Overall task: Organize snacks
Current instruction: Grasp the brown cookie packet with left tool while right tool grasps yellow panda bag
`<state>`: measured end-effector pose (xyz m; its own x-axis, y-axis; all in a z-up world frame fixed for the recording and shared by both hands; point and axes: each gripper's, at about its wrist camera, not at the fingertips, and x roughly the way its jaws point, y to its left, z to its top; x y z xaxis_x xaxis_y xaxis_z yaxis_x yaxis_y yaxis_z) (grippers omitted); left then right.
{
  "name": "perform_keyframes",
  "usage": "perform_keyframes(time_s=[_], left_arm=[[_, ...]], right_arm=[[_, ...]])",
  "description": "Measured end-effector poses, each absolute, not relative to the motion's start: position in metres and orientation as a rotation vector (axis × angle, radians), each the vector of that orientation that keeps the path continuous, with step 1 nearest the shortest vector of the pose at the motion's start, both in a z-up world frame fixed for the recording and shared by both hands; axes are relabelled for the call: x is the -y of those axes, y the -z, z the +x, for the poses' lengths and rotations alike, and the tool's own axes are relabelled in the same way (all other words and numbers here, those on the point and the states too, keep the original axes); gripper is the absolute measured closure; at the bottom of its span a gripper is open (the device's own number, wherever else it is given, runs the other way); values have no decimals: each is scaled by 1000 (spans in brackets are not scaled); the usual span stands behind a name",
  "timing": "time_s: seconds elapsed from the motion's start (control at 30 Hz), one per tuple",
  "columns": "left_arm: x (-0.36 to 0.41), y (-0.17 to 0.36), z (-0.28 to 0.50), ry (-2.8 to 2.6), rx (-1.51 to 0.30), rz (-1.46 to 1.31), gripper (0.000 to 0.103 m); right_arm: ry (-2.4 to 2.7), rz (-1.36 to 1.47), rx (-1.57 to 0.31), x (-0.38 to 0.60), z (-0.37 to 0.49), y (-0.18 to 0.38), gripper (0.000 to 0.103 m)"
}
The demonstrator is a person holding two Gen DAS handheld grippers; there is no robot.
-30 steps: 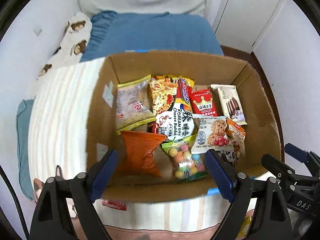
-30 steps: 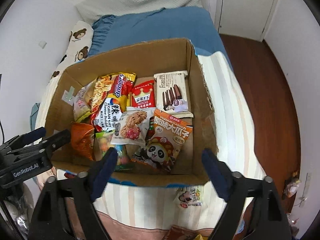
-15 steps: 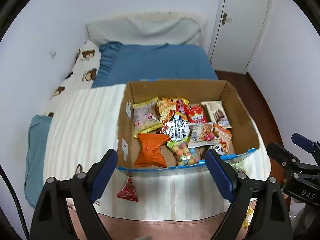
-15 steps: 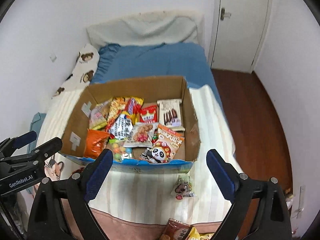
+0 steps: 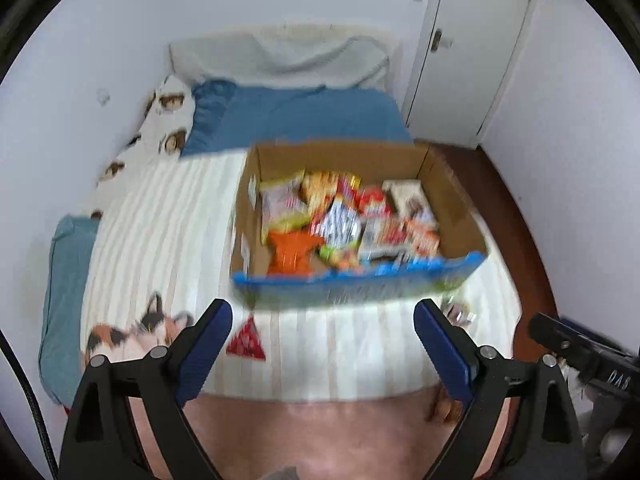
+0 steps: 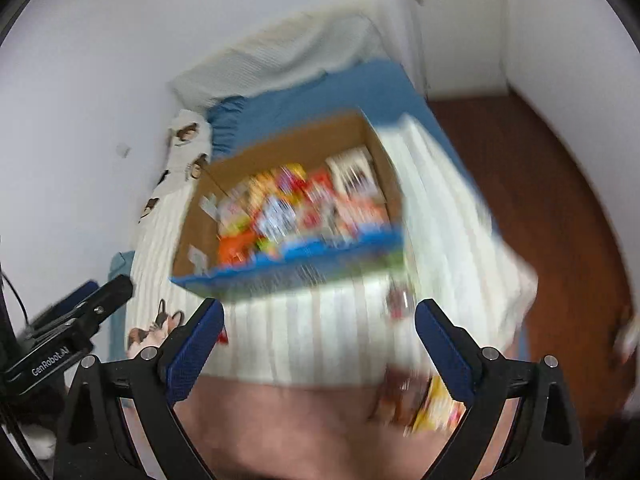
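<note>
On the striped bedspread (image 5: 168, 240) lies a light, crinkly red packet (image 5: 246, 345); pinch its flat middle. Both the left gripper (image 5: 322, 330) and the right gripper (image 6: 320, 328) have just been opening and gape wide, empty.

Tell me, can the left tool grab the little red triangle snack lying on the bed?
Probably yes. The left tool is open and empty, and the red triangle snack lies alone on the striped blanket with nothing covering it.

Left gripper (image 5: 322, 318) and right gripper (image 6: 318, 318), both pointing downward, blue-padded fingers (image 5: 208, 336) spread wide, nothing between.
</note>
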<state>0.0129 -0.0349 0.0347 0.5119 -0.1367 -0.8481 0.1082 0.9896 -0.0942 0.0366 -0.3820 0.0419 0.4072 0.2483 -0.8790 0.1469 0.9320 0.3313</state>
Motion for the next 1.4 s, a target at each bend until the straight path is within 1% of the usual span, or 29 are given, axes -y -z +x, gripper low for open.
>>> perform_keyframes(time_s=[0.13, 0.27, 0.43, 0.47, 0.53, 0.57, 0.6, 0.67, 0.93, 1.0, 1.07, 1.1, 1.17, 1.23, 1.3, 1.4], left_arm=[[30, 14, 7, 129, -1141, -37, 10], [35, 66, 0, 132, -1257, -18, 10], [85, 112, -11, 234, -1365, 82, 10], [97, 117, -13, 257, -1379, 103, 10], [119, 126, -17, 301, -1400, 137, 10], [131, 130, -18, 322, -1411, 151, 10], [140, 133, -18, 340, -1421, 158, 10], [164, 140, -20, 386, -1446, 182, 10], [244, 176, -20, 506, -1577, 216, 10], [263, 190, -22, 519, -1601, 264, 10], [276, 196, -24, 524, -1581, 312, 10], [282, 198, -26, 514, -1544, 347, 12], [287, 196, -26, 486, -1502, 375, 25], [281, 189, -25, 474, -1479, 362, 47], [267, 185, -19, 475, -1484, 325, 50], [236, 173, -10, 434, -1462, 297, 50]], right_arm=[[43, 631, -1333, 431, 3, 38, 5], [152, 587, -1368, 451, -18, 80, 5], [220, 525, -1463, 464, -21, 139, 5], [229, 529, -1475, 466, -22, 147, 7], [225, 539, -1504, 469, -25, 166, 17], [228, 551, -1511, 470, -28, 173, 25], [230, 566, -1497, 472, -32, 175, 29], [235, 579, -1471, 477, -39, 175, 33], [318, 618, -1446, 512, -64, 180, 34], [327, 627, -1448, 522, -69, 181, 34], [338, 632, -1454, 530, -75, 182, 35], [345, 630, -1458, 533, -77, 184, 35], [339, 655, -1457, 537, -81, 188, 35], [337, 643, -1465, 535, -80, 189, 35], [315, 630, -1468, 528, -74, 189, 35], [258, 595, -1470, 508, -60, 182, 35]])
